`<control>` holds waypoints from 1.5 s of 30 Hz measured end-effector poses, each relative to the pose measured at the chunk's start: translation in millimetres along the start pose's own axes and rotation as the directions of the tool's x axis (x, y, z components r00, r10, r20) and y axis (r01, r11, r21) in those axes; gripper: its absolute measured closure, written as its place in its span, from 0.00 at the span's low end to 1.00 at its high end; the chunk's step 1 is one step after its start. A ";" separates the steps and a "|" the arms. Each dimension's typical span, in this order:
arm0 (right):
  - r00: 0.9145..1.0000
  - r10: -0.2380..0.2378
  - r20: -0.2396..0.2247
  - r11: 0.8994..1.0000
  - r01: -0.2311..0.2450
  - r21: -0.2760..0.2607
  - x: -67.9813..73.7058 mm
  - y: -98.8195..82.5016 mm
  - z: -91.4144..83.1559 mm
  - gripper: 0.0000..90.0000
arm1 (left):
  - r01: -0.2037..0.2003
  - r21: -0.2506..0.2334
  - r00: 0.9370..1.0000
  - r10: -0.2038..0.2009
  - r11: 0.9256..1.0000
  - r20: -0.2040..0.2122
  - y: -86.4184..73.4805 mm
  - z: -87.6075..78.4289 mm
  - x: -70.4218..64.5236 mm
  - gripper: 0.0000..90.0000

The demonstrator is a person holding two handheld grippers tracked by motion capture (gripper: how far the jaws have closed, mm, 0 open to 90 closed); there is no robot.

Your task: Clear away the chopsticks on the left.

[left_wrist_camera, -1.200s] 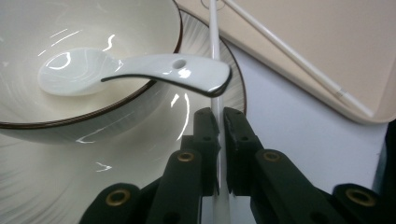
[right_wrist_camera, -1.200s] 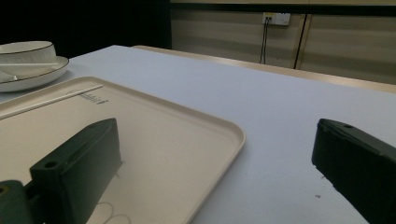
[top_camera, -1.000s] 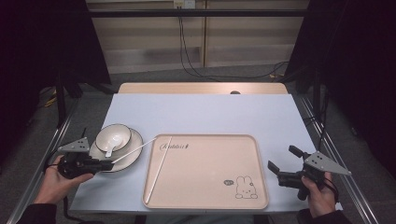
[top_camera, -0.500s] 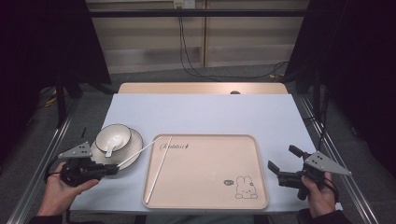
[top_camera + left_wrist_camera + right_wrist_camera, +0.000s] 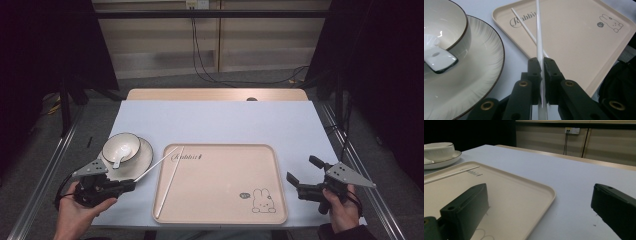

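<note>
**Left gripper clamps 1 chopstick at the tray's edge**

The left gripper [image 5: 131,184] sits at 8 o'clock on the table [image 5: 220,120], its jaws clenched on a white chopstick [image 5: 539,42]. In the left gripper view the stick runs up from between the 2 black jaws and out over the left rim of the beige tray [image 5: 584,32]. In the high view it slants toward 1 o'clock, crossing the tray's top-left corner. A second chopstick [image 5: 169,181] lies inside the tray along its left side, and the 2 sticks cross near their far ends.

Just beside the left gripper, at 12 o'clock from it, a plate [image 5: 142,162] carries a bowl [image 5: 121,145] with a white spoon [image 5: 118,160] in it.

The right gripper [image 5: 301,172] hovers at 4 o'clock, beside the tray's right rim, jaws spread wide with nothing between them.
</note>
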State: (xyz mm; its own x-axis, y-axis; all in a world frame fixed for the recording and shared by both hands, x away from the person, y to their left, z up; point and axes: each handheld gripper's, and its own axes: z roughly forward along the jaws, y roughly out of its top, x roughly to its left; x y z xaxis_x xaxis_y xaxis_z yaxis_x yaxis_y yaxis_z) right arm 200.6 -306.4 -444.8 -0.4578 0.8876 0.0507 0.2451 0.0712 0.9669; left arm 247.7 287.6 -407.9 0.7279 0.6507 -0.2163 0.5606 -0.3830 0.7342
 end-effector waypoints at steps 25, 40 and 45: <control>1.000 -0.003 -0.005 1.000 0.003 0.002 -0.1 -0.1 0.2 0.01 | 0.211 -0.050 0.972 -0.215 0.976 -0.097 13.2 46.5 -32.7 0.94; 1.000 0.000 -0.009 1.000 0.000 0.003 0.1 0.0 0.7 0.01 | 0.259 -0.040 0.953 -0.262 0.965 -0.152 31.0 82.7 -46.4 0.94; 1.000 -0.004 -0.011 1.000 0.004 0.006 0.4 0.1 0.5 0.01 | 0.296 -0.047 0.935 -0.300 0.954 -0.187 33.3 90.0 -49.6 0.94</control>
State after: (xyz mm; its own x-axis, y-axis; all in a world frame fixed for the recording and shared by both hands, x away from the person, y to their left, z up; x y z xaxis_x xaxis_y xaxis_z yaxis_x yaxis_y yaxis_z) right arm 200.9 -305.8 -444.8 -0.4680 0.8823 0.0499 0.2482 0.0770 0.9656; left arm 265.8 183.5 -430.7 0.4389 0.8463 -0.3021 0.7318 -0.1416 0.6666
